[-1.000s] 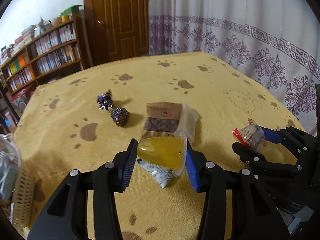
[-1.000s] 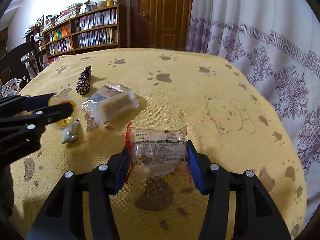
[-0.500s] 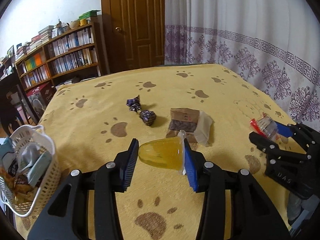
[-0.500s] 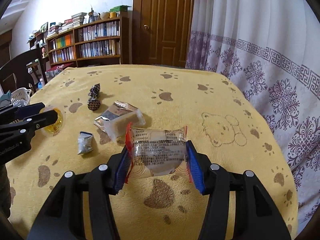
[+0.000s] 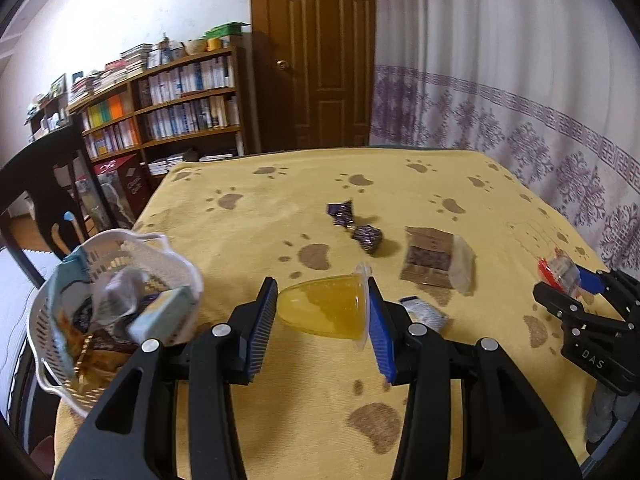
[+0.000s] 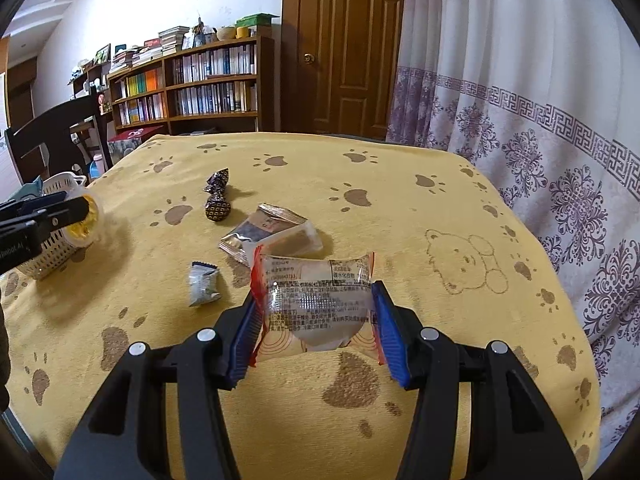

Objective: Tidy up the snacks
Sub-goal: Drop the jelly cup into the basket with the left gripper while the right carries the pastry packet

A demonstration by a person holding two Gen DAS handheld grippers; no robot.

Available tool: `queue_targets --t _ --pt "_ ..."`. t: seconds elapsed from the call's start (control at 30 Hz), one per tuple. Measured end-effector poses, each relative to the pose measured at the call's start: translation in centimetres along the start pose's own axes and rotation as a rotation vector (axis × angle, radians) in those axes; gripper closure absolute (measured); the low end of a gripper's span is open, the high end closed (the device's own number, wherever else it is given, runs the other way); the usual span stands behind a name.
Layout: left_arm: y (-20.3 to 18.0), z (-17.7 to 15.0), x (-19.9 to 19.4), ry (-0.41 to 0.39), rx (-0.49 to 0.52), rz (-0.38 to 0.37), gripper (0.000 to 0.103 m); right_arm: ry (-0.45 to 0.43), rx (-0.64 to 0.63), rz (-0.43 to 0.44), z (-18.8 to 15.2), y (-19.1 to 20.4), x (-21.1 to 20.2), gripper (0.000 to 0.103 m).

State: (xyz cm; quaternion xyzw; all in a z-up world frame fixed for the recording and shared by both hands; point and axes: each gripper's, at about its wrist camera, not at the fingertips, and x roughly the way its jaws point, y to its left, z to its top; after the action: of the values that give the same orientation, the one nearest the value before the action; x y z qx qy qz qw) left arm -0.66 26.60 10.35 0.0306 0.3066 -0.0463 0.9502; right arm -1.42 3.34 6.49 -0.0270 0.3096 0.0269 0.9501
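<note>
Jaws clamped: left gripper (image 5: pixel 322 314) on jelly cup (image 5: pixel 326 312); right gripper (image 6: pixel 316 322) on clear packet (image 6: pixel 316 304).

Black claw (image 5: pixel 322 312), blue ribbed pads (image 5: pixel 378 332)

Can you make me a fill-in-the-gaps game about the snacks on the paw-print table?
1. The left tool is shut on a yellow ____ cup.
2. The right tool is shut on a clear packet with ____ ends.
3. The white basket sits on the table's ____ side.
4. ____ snacks lie loose on the cloth.

Answers: jelly; red; left; Three
</note>
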Motion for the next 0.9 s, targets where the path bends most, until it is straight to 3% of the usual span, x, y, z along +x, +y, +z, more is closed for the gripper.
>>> queue_targets --t 0.37,0.9 --pt "4.8 0.1 -2.4 -0.039 -0.063 0.081 0.058 -0.041 0.025 0.044 1.9 2.8 -1.5 0.049" --pt "12.2 -0.5 -4.6 -0.080 -0.159 0.212 0.058 -0.081 -0.103 0.122 4.2 11.3 -2.7 0.049"
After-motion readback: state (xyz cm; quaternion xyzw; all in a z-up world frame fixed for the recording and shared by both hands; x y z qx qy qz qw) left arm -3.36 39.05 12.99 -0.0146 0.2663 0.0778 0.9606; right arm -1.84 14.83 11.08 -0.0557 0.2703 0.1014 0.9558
